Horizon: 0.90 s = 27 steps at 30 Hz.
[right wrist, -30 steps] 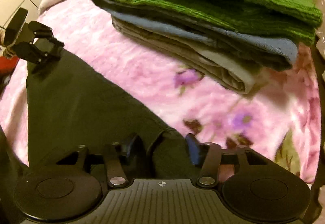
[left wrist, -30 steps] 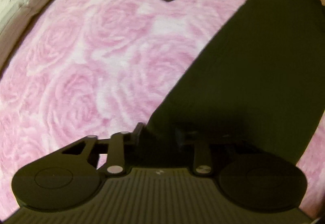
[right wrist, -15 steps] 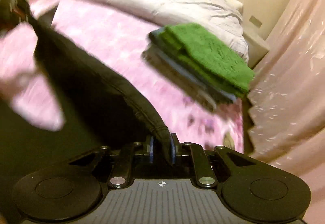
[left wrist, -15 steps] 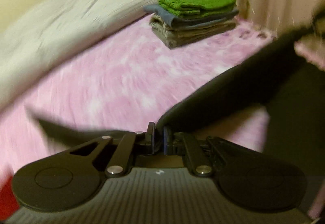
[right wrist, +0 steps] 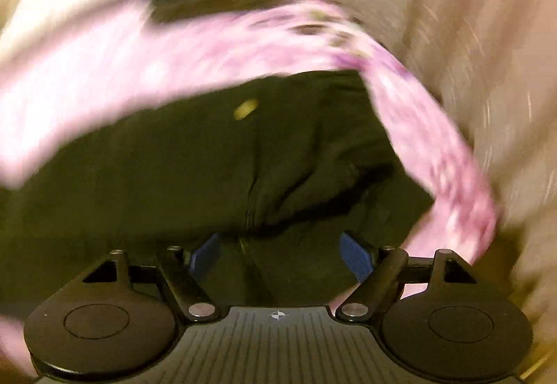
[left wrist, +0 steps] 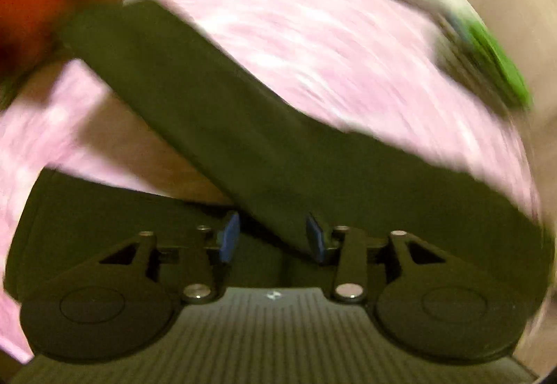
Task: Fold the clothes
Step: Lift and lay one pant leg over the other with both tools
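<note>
Half a second ago both grippers were pinched on the dark trousers (left wrist: 243,126) and lifting them; now the left gripper (left wrist: 272,238) and right gripper (right wrist: 280,257) both stand with jaws apart, blue pads bare, holding nothing. The trousers lie on the pink blanket (left wrist: 330,36), one band laid over the rest. Judgement: a fold was just released; heavy blur hides its neatness.

Pink flowered blanket (left wrist: 313,46) spreads ahead of the left claw and curves ahead and to the right of the right claw, heavily blurred. Pale curtain (right wrist: 452,18) hangs far right. Red blurred shape (left wrist: 31,8) at upper left, unidentifiable.
</note>
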Each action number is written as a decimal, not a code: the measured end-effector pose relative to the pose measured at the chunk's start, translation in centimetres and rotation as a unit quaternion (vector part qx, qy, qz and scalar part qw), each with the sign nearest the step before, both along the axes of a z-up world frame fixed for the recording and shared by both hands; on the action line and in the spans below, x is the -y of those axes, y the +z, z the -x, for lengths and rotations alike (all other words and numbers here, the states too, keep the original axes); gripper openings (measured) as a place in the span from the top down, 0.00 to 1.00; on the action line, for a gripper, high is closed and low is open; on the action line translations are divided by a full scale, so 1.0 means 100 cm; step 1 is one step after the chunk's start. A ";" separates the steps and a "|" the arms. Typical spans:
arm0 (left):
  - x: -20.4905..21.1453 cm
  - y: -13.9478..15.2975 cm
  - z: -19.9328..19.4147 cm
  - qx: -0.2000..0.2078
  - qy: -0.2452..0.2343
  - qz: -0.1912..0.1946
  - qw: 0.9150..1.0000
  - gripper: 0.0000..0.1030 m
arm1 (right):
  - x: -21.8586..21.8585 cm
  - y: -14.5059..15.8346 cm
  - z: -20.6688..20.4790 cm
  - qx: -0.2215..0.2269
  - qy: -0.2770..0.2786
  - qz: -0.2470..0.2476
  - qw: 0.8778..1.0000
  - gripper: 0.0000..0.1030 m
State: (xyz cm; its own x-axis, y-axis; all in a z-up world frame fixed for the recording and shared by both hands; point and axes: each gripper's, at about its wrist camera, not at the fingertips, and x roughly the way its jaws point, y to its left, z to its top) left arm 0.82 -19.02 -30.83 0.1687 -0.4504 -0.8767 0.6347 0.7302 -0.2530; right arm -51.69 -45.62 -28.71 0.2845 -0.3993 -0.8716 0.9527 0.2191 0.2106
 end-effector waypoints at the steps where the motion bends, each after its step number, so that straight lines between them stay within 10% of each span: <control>1: -0.002 -0.004 -0.011 -0.007 0.041 0.007 0.999 0.59 | 0.007 -0.002 0.011 0.042 -0.046 -0.013 0.998 0.24; 4: -0.009 -0.015 -0.042 -0.028 0.159 0.027 0.987 0.57 | 0.024 -0.014 0.032 0.127 -0.131 -0.038 0.983 0.24; 12: -0.029 -0.060 -0.078 -0.061 0.282 0.068 0.955 0.52 | 0.047 -0.038 0.071 0.228 -0.223 -0.060 0.946 0.24; 14: -0.027 -0.060 -0.077 -0.052 0.278 0.071 0.957 0.61 | 0.048 -0.045 0.083 0.251 -0.247 -0.065 0.934 0.24; 16: -0.026 -0.060 -0.077 -0.036 0.263 0.060 0.962 0.95 | 0.049 -0.052 0.092 0.267 -0.267 -0.066 0.924 0.24; 18: -0.030 -0.058 -0.080 -0.038 0.254 0.069 0.964 0.96 | 0.051 -0.057 0.097 0.277 -0.275 -0.068 0.918 0.50; 27: -0.048 0.016 -0.048 0.067 0.163 0.121 0.977 0.97 | 0.059 -0.025 0.098 0.241 -0.201 -0.028 0.949 0.83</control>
State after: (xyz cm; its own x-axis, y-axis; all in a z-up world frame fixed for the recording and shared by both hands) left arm 5.60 -14.19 -29.24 0.4447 -0.5451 -0.7107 0.4175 0.8282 -0.3739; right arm -61.47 -51.48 -31.26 0.4903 -0.5170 -0.7017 0.7465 -0.1663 0.6442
